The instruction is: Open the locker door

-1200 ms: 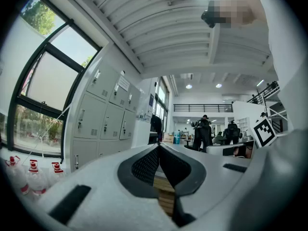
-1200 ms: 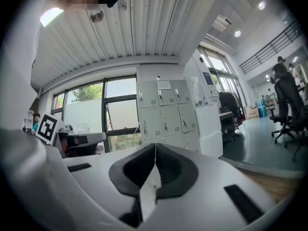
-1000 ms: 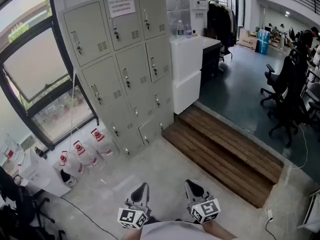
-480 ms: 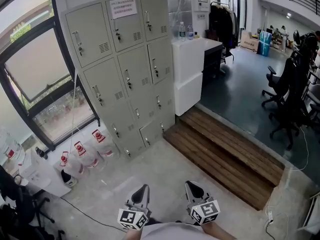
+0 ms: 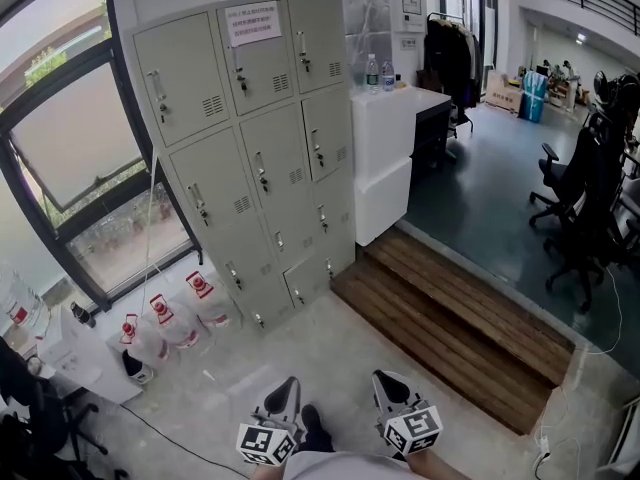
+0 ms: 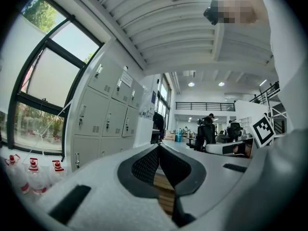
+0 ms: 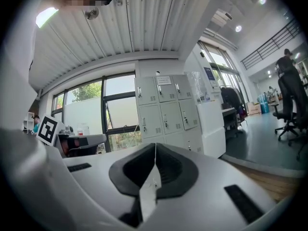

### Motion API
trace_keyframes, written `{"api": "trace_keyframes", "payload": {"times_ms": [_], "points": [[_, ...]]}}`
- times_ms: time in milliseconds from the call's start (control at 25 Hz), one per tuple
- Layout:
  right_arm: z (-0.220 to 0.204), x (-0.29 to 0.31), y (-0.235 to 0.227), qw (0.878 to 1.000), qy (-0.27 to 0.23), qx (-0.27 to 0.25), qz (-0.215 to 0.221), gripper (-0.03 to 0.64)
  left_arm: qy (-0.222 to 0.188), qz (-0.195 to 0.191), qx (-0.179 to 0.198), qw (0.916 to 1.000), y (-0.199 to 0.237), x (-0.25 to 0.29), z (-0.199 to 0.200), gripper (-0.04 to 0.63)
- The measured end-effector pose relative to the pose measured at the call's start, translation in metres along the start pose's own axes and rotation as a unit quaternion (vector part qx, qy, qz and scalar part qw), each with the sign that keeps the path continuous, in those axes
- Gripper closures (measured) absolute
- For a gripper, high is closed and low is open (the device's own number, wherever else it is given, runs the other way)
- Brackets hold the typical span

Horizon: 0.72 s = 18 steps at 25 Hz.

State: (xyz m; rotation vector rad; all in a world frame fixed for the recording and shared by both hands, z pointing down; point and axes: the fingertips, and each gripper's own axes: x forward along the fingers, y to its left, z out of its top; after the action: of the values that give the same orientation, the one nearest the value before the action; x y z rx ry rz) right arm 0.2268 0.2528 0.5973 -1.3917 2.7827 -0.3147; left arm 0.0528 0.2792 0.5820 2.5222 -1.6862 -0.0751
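A grey locker block (image 5: pixel 260 148) with three columns of doors stands against the far wall, and every door is closed. It also appears in the left gripper view (image 6: pixel 108 114) and the right gripper view (image 7: pixel 166 112), several steps away. My left gripper (image 5: pixel 287 383) and right gripper (image 5: pixel 385 378) are held low, side by side, close to my body and far from the lockers. The jaws of the left gripper (image 6: pixel 159 147) meet at the tip with nothing between them. The right gripper (image 7: pixel 155 146) is likewise shut and empty.
Water jugs with red caps (image 5: pixel 170 318) sit on the floor left of the lockers, below a large window (image 5: pixel 80 148). A white cabinet (image 5: pixel 385 148) adjoins the lockers on the right. A wooden step (image 5: pixel 450 318) leads to an office area with chairs (image 5: pixel 590 208).
The head view has shifted, so the lockers sit a little further right and lower. A dark shoe now shows between the grippers. Both grippers stay shut and low.
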Motion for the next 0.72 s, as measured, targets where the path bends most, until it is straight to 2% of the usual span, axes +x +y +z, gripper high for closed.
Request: {"api": "trace_keyframes", "payload": {"times_ms": [320,520,720], "points": [[0.001,0.106,-0.019,1.0,0.005,-0.013,0.003,0.603,-0.009,-0.009,0.003,0.9999,0.082,0.075,0.003,0.586],[0.001,0.22,-0.033,1.0,0.008,-0.006,-0.004,0.603,-0.005,-0.009,-0.001,0.9999,0.177,0.147,0.008,0.586],[0.04,0.36,-0.032,1.0,-0.003,-0.022,0.006,0.601,-0.018,-0.028,0.008,0.9994,0.277,0.224,0.054,0.586]]}}
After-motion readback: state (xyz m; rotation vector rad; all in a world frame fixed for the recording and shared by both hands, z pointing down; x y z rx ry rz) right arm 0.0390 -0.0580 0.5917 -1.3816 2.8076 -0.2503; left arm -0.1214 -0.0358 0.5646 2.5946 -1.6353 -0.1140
